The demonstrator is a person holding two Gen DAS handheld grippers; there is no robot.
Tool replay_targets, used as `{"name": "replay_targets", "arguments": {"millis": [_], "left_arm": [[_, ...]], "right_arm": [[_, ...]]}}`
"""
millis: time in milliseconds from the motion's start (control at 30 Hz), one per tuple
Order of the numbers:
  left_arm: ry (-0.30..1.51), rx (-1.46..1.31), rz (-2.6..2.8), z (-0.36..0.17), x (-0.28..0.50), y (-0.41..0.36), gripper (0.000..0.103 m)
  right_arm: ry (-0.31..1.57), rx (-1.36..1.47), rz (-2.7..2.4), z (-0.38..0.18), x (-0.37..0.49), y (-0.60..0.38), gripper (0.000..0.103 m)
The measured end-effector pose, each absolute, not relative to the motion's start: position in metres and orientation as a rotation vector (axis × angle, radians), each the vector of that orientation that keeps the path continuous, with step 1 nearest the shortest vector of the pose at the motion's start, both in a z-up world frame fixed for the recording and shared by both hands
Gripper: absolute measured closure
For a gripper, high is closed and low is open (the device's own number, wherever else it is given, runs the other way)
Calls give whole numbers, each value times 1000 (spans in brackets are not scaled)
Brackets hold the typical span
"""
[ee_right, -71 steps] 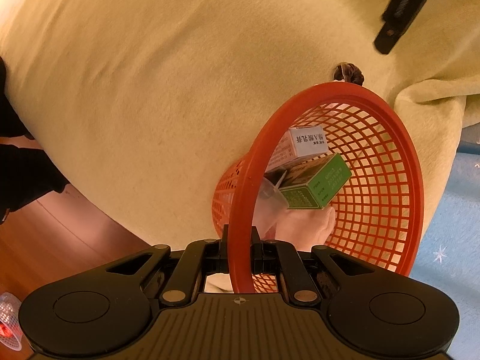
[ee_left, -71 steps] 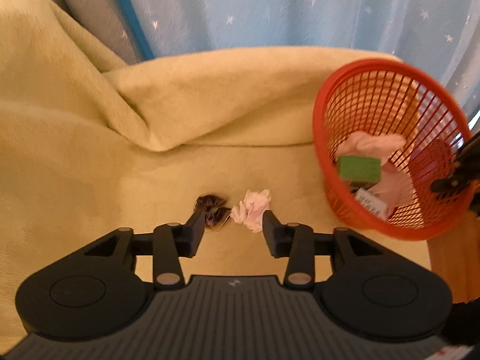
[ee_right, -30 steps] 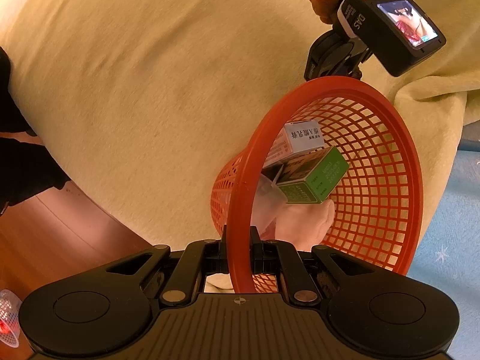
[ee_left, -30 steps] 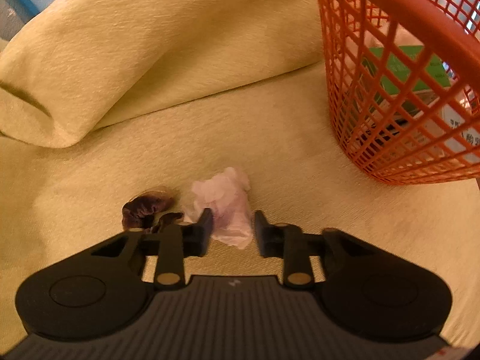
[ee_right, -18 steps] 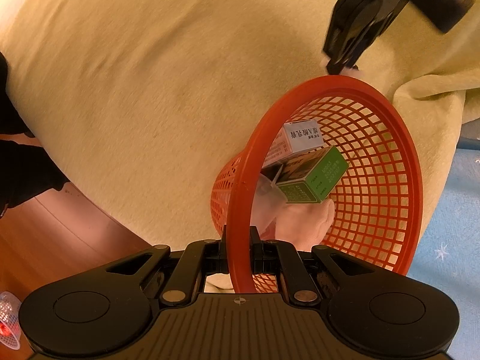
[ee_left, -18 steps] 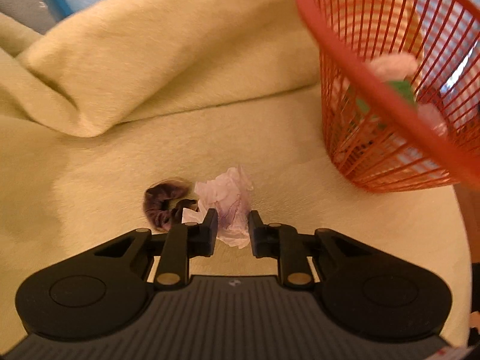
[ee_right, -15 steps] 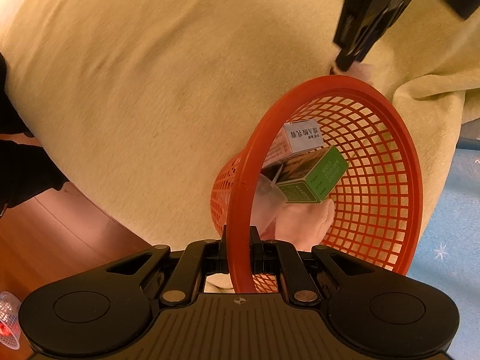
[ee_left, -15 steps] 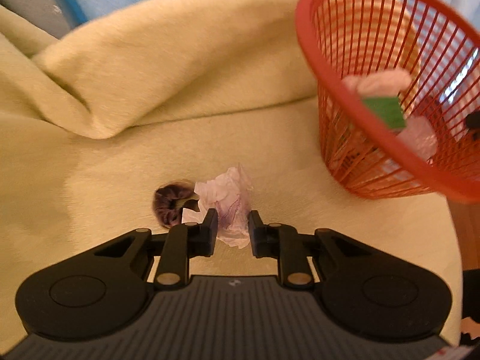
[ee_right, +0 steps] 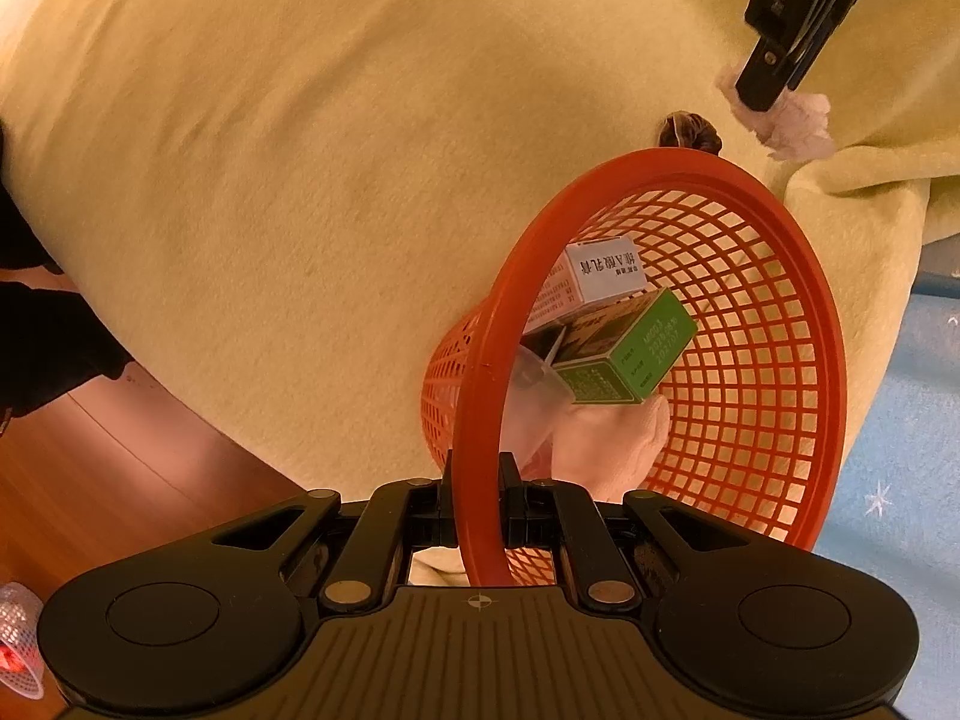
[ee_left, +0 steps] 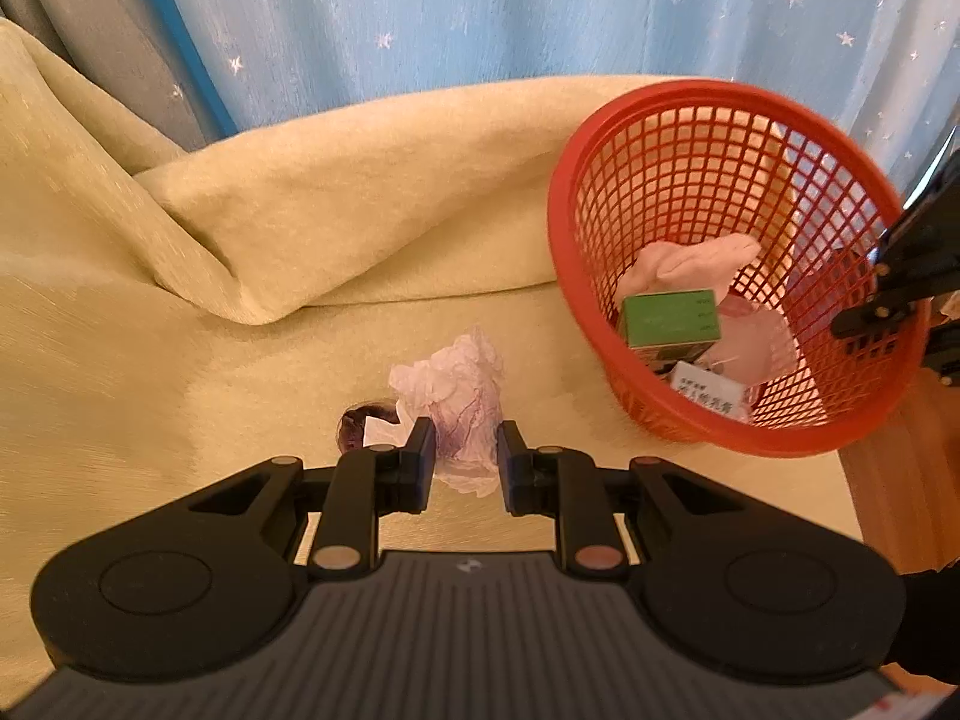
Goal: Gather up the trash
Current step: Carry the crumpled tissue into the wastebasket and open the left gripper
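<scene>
Step in hand: carry of one piece of trash to the bin. Far left in left wrist view: folded yellow blanket (ee_left: 252, 240), blue star curtain (ee_left: 480, 18) behind. Dark crumpled wrapper (ee_left: 359, 425) left on blanket, just left of and beyond the jaws, not yet collected. Left gripper (ee_left: 462, 468) clenched on crumpled pale tissue (ee_left: 453, 399); wad pinched at its lower part, bulk standing out past the fingertips toward far side. In right wrist view same tissue (ee_right: 798, 120) hangs clear of the blanket, held aloft. Tissue roughly lumpy, no firm long axis; if any, runs along the fingers, away from the camera. To the right: red basket (ee_left: 600, 138), tilted, mouth facing left and up toward the tissue; holds green box (ee_left: 669, 318), white box (ee_left: 705, 393), pale soft scraps. Right gripper (ee_right: 478, 501) clamped on basket rim, near edge. Next move, as judged: swing tissue rightward over rim, clear of the mesh wall, then release inside; wrapper remains afterward.
</scene>
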State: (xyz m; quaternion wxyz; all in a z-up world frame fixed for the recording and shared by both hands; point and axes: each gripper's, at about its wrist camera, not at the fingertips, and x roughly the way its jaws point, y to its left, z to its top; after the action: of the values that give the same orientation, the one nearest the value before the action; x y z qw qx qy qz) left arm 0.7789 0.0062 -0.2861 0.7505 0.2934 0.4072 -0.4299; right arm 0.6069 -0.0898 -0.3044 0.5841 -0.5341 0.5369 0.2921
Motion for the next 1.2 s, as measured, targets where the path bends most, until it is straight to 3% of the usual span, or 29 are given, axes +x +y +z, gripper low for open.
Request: {"name": "replay_targets", "arguments": {"millis": [1200], "left_arm": [[814, 597, -986, -229, 762, 1, 85]], "right_arm": [[1251, -1260, 682, -303, 605, -86, 97]]}}
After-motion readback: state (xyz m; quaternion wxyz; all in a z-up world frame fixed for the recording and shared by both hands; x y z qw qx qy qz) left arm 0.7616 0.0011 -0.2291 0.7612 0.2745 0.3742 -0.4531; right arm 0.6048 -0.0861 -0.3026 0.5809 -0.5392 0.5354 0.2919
